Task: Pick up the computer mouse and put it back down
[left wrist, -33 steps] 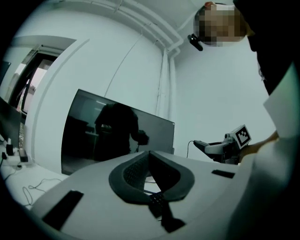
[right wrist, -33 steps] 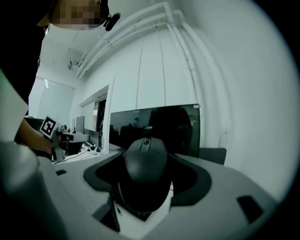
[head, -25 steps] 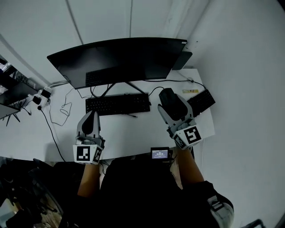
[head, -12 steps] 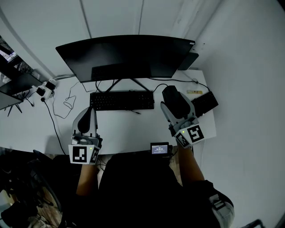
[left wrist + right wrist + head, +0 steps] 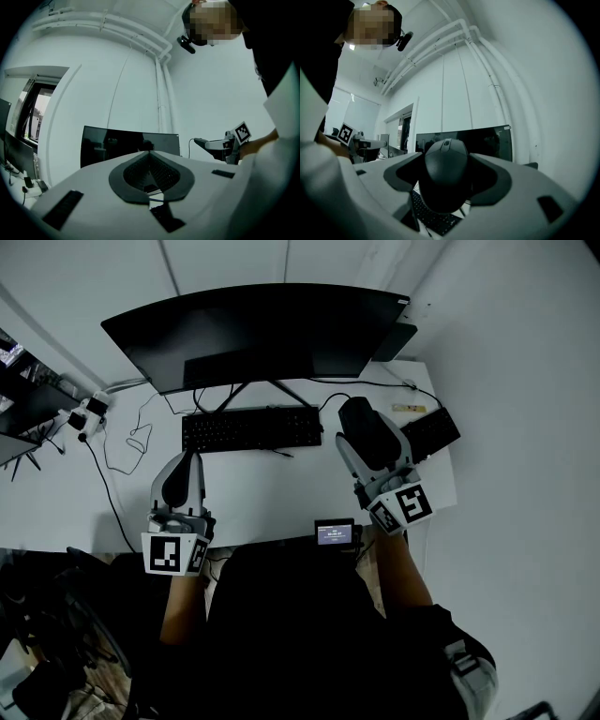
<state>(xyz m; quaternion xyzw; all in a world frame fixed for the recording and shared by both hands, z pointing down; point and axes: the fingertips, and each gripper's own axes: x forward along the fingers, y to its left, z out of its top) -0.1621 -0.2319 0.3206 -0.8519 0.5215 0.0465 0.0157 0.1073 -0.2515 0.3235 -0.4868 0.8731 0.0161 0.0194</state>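
The black computer mouse (image 5: pixel 446 173) is clamped between the jaws of my right gripper (image 5: pixel 447 180), held above the white desk (image 5: pixel 272 502). In the head view the mouse (image 5: pixel 361 427) shows dark at the tip of the right gripper (image 5: pixel 366 439), to the right of the keyboard (image 5: pixel 250 428). My left gripper (image 5: pixel 183 479) hovers over the desk's front left, in front of the keyboard. Its jaws are closed together with nothing between them (image 5: pixel 151 176).
A wide curved black monitor (image 5: pixel 258 329) stands at the back of the desk. A second small black keyboard (image 5: pixel 431 434) lies at the right edge. A small device with a lit screen (image 5: pixel 336 532) sits at the front edge. Cables (image 5: pixel 131 442) trail at the left.
The right gripper stays shut on the mouse, barely shifted. The left gripper has drifted slightly; the head camera has tilted, so the desk sits higher in view.
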